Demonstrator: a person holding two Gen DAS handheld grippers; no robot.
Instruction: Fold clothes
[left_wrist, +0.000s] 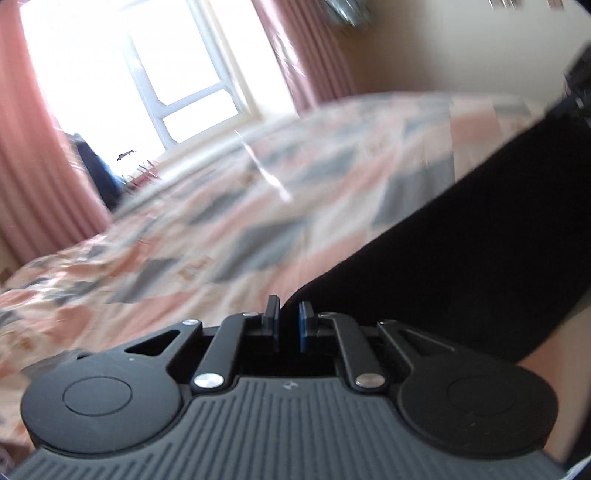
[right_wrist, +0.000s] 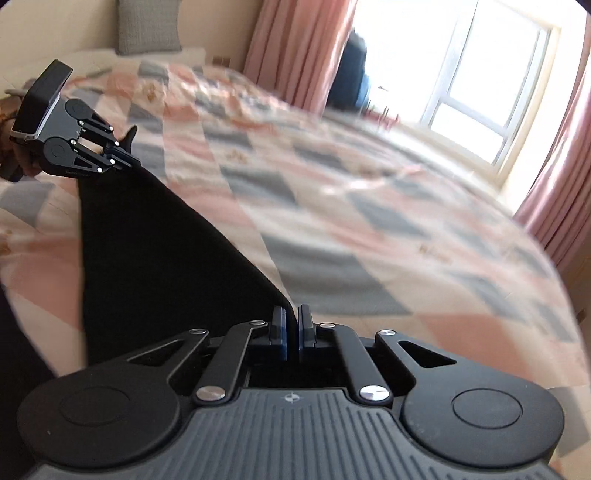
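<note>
Black garment (right_wrist: 155, 251) soft, limp, light; hangs stretched above quilted bed (right_wrist: 369, 206). Left tool (left_wrist: 289, 321), right tool (right_wrist: 291, 328) each clamped on one corner; hold edges there.

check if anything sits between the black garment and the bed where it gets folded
Nothing visible does. The black garment hangs stretched between the left gripper and the right gripper, both shut on its edge. The patchwork bedspread under and beyond it shows no other item, though motion blur hides detail.
</note>
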